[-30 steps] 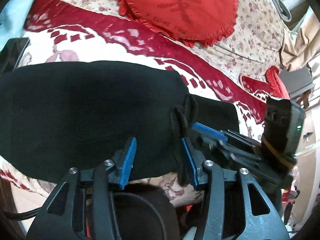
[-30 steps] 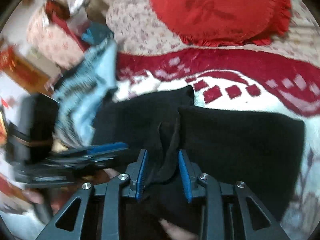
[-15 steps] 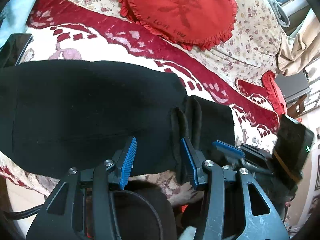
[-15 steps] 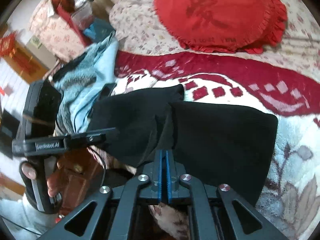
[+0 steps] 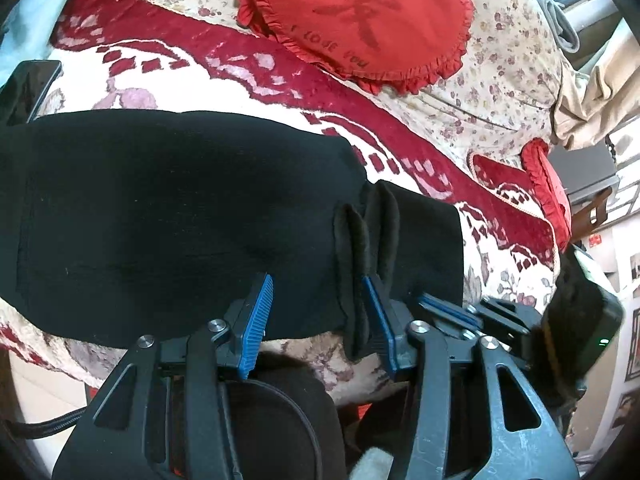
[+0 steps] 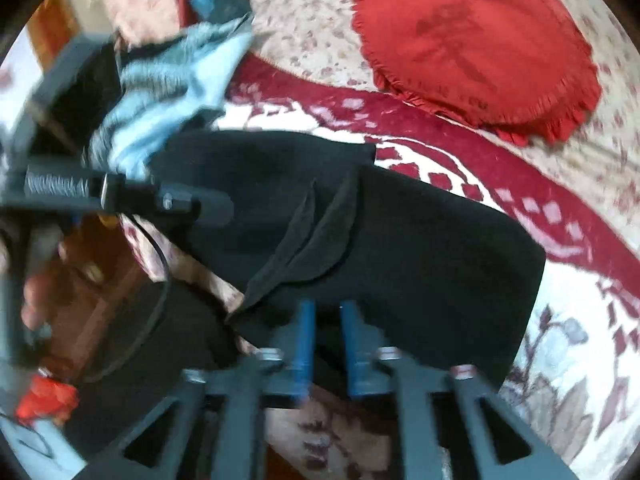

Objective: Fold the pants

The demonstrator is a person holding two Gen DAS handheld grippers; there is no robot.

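Observation:
Black pants point(image 5: 180, 216) lie folded across a red and cream patterned bedspread point(image 5: 256, 64). They also show in the right wrist view point(image 6: 420, 248). My left gripper point(image 5: 316, 312) is open at the pants' near edge, and a bunched ridge of fabric point(image 5: 356, 248) rests against its right finger point(image 5: 378, 320). My right gripper point(image 6: 326, 334) is slightly open at the near edge, with no fabric between its blue pads; this view is blurred. It also shows in the left wrist view point(image 5: 452, 312) at the right.
A round red frilled cushion point(image 5: 360, 16) lies at the back of the bed, with a second red cushion point(image 5: 536, 196) to the right. A light blue towel point(image 6: 172, 80) is heaped left of the pants. A dark phone point(image 5: 28, 88) lies at the left edge.
My right gripper closed on the pants' fold half a second ago and has now opened slightly and let go. The left gripper stayed open and shifted a little.

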